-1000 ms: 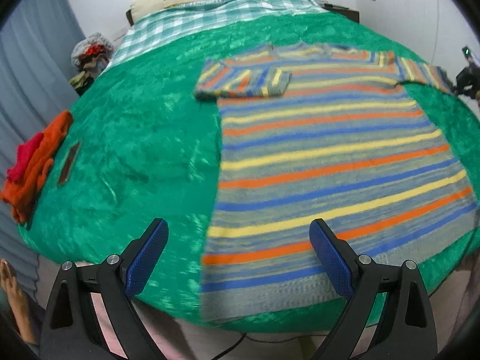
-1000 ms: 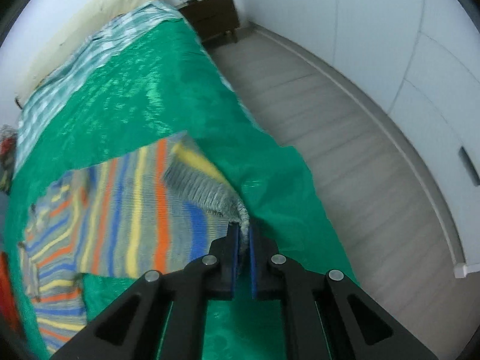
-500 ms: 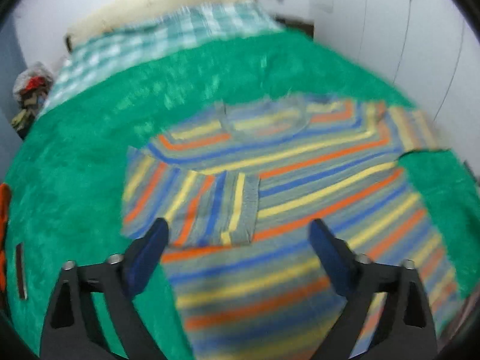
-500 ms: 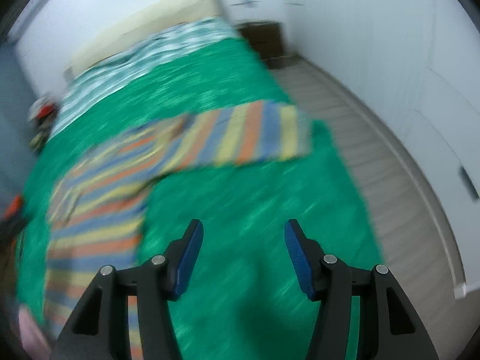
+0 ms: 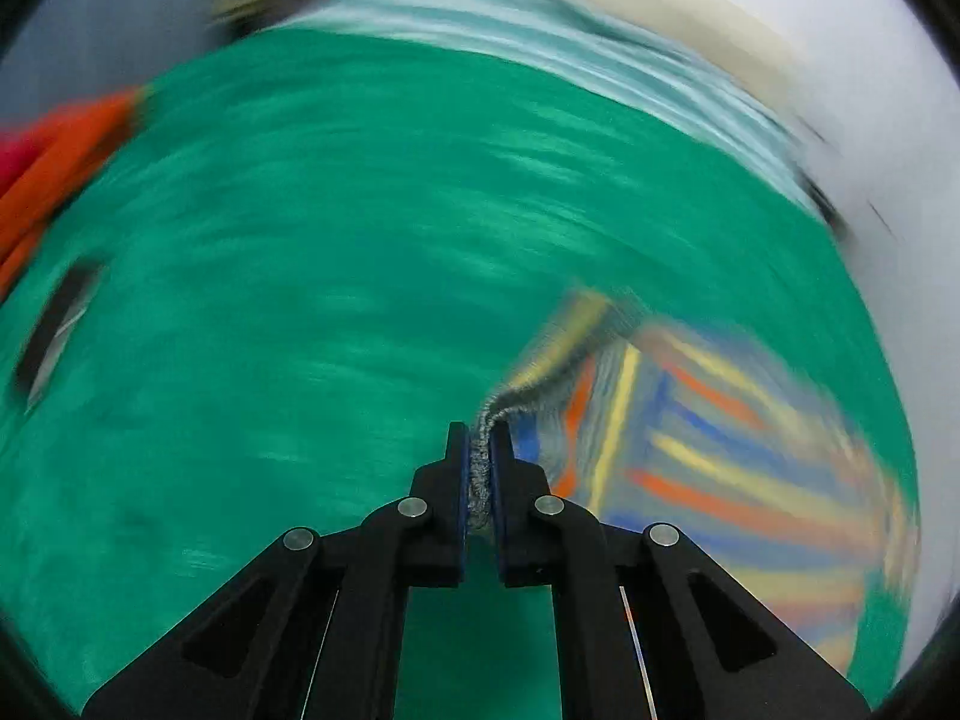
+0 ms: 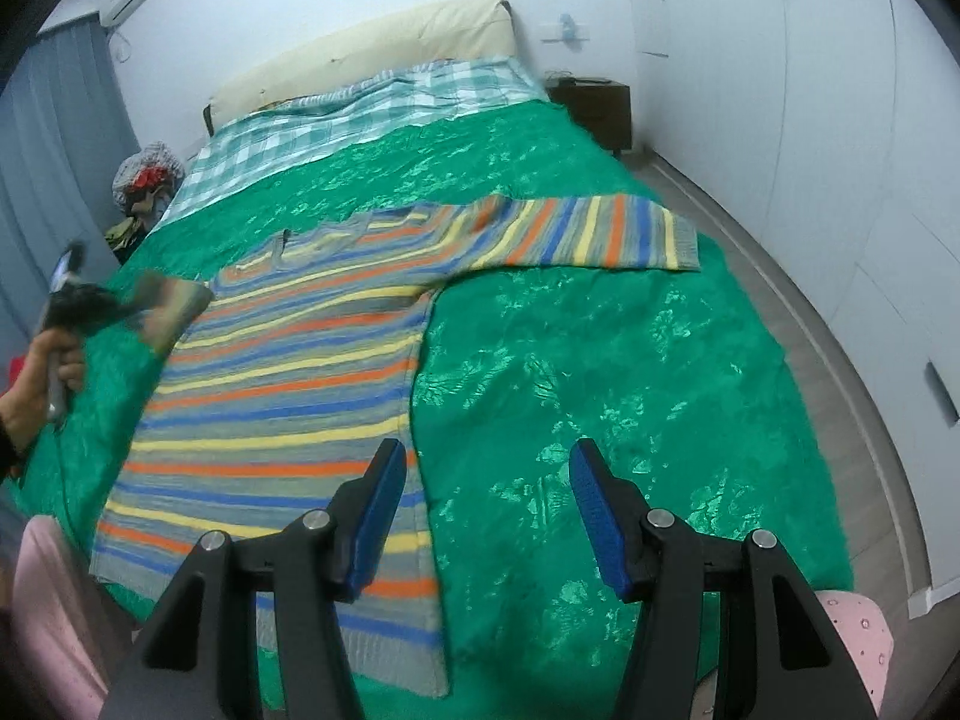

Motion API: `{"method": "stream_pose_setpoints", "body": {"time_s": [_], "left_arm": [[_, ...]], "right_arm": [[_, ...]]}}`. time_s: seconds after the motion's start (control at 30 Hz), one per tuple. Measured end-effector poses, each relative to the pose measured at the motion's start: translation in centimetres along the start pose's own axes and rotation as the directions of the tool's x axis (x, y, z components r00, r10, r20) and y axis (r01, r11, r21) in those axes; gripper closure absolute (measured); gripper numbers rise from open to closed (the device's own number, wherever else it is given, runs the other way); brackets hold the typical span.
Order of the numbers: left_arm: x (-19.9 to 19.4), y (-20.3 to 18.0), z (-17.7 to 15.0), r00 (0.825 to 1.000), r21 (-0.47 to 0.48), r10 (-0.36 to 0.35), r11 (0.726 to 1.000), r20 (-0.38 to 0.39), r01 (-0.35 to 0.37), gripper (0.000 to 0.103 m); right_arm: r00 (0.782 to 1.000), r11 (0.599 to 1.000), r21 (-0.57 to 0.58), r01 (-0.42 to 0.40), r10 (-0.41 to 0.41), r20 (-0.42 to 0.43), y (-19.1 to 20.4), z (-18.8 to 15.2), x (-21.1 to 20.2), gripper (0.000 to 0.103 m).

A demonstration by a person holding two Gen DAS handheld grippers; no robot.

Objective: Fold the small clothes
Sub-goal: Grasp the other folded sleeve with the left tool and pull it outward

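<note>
- My bed's green cover (image 6: pixel 600 360) spreads across the middle.
- Checked sheet (image 6: pixel 360 114) and cream headboard (image 6: pixel 372 54) at twelve o'clock.
- Dark nightstand (image 6: pixel 594 108) at one o'clock.
- Orange clothes (image 5: pixel 54 162) at ten o'clock.

1 striped sweater (image 6: pixel 288 372), 2 hand-held grippers (image 6: pixel 480 516)

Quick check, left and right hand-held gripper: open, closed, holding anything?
Left hand-held gripper: has just closed, clamped on the grey cuff of the striped sweater.
Right hand-held gripper: open, holding nothing, above the green bedspread.
</note>
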State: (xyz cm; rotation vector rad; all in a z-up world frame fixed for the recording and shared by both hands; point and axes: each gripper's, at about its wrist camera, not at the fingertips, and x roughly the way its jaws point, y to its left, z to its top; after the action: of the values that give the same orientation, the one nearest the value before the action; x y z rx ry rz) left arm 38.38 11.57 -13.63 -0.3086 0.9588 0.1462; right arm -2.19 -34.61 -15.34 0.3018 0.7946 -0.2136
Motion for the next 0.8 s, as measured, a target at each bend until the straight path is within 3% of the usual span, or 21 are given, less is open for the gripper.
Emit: {"method": "stream_pose_setpoints", "body": {"time_s": [0.03,0.1,0.2,0.47,0.67,0.77,0.8], "left_arm": [[0.5,2.7,0.7,0.999,-0.07,0.043,0.997,-0.012,-0.044,0.099],[1.7,6.0,1.1,0.995,-0.121,0.086,0.988,-0.052,-0.092,0.1],[2.5,6.4,0.6,0.989,-0.078,0.137,0.987,-0.063,-0.141,0.101],[3.7,8.0,-0.4,0.977,-0.083,0.195,0.976,-0.082,-0.201,0.102],[5.5,9.3,-1.9,0.961,-0.002,0.253,0.967,-0.108,-0.255,0.102],[5.4,8.8,-2.4,0.959,0.037,0.265,0.964,-0.095,-0.263,0.098],[5.0,8.8,-2.6,0.96,0.041,0.264,0.964,-0.093,-0.262,0.089]], "right_arm": [[1.0,1.0,0.005,0.0,0.0,-0.013,-0.1,-0.1,0.2,0.047],[0.999,1.0,0.015,0.0,0.0,-0.032,0.0,0.1,0.8,0.047],[0.999,1.0,0.012,0.003,-0.002,-0.042,0.3,0.2,1.1,0.047],[0.998,0.999,-0.021,0.037,-0.038,-0.055,1.2,-0.1,1.6,0.047],[0.996,0.999,-0.016,0.052,-0.053,-0.066,1.0,-0.2,2.1,0.046],[0.996,0.998,-0.017,0.06,-0.061,-0.068,1.0,0.0,2.3,0.046],[0.995,0.998,-0.018,0.065,-0.066,-0.068,1.0,0.1,2.4,0.045]]}}
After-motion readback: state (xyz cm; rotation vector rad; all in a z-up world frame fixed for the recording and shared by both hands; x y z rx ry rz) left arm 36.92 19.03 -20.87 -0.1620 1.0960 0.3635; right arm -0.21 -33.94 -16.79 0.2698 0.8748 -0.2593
